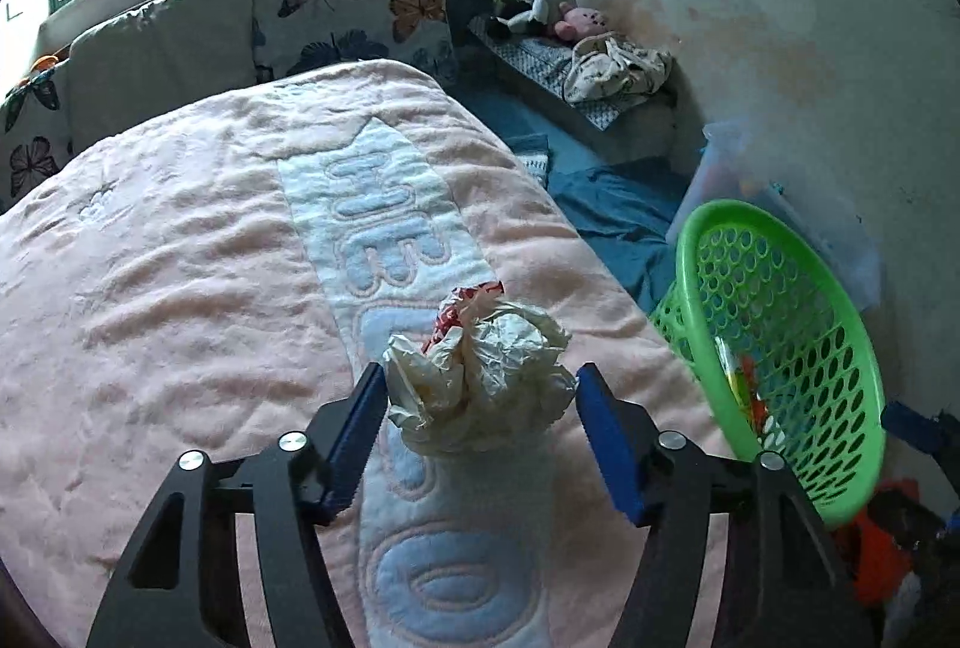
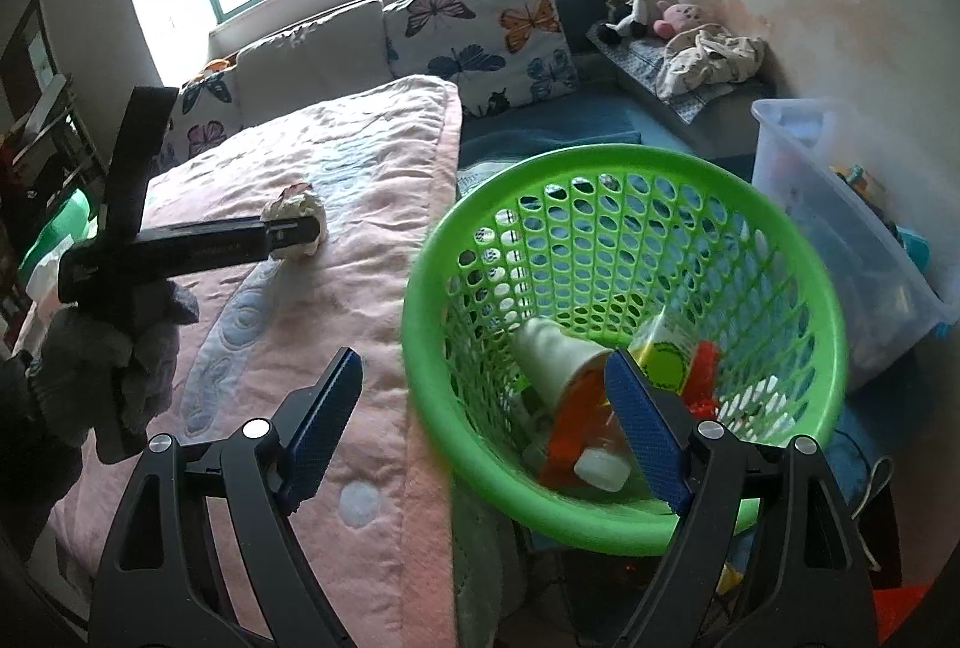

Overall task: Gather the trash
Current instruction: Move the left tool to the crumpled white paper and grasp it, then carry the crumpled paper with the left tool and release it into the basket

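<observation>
Here, pink blanket (image 1: pixel 180 240) bears crumpled paper (image 1: pixel 480 372); both grippers' jaws spread wide.

Both wrist views near, angled down along their jaws; shared: pink blanket (image 1: pixel 180 258), green basket (image 2: pixel 600 168).

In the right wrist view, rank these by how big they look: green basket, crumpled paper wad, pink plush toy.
1. green basket, far the largest, though it is nearest the camera.
2. crumpled paper wad.
3. pink plush toy, close to the wad and farther off, so their order is unsure.
</observation>
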A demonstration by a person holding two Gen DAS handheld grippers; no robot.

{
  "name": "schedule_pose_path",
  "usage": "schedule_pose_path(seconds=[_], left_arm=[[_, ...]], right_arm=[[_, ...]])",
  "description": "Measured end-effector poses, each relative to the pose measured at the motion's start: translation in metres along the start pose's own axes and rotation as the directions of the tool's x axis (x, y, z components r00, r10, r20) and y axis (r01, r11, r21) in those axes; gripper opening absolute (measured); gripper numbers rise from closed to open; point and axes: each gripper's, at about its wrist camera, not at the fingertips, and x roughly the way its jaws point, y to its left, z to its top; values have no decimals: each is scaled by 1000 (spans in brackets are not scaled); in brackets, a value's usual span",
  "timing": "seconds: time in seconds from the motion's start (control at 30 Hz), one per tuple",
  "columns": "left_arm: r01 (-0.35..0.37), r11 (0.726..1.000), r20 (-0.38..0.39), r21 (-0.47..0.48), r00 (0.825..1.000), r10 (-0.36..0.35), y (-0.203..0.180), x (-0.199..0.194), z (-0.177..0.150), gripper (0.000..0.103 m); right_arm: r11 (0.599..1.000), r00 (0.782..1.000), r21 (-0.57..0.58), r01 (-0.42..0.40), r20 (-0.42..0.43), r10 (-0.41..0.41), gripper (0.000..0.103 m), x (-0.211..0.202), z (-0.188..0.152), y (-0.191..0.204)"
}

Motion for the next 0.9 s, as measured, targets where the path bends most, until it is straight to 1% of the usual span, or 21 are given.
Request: schedule_pose_path(seconds=[0.13,0.23,0.37,0.47,0.6,0.8,0.9], left_arm=[[6,1000,26,18,1000,-6,-4,-6,1,48],[16,1000,36,26,999,-17,-8,-14,-1,44],[26,999,57,42,998,-28,-16,-29,-6,43],[50,997,76,50,996,-53,-25,-43,-10,43],[82,994,83,67,993,-87,-38,-57,-17,43],[124,987,82,106,988,-133,-66,-66,-22,43],[144,983,76,111,985,-153,-79,-65,-23,43]], right_arm=[[1000,1000,0,1,-3,-1,83,1,-1,1],[1000,1000,1,0,-1,0,83,-2,-2,0],[1000,1000,-1,-3,10,3,83,-8,-3,2],[1000,1000,-1,-6,18,6,83,-12,-4,2],[1000,1000,4,-2,31,2,83,-19,-4,-1],[999,999,27,23,44,-24,82,-32,-8,-13],[999,998,35,40,45,-41,81,-37,-11,-21]])
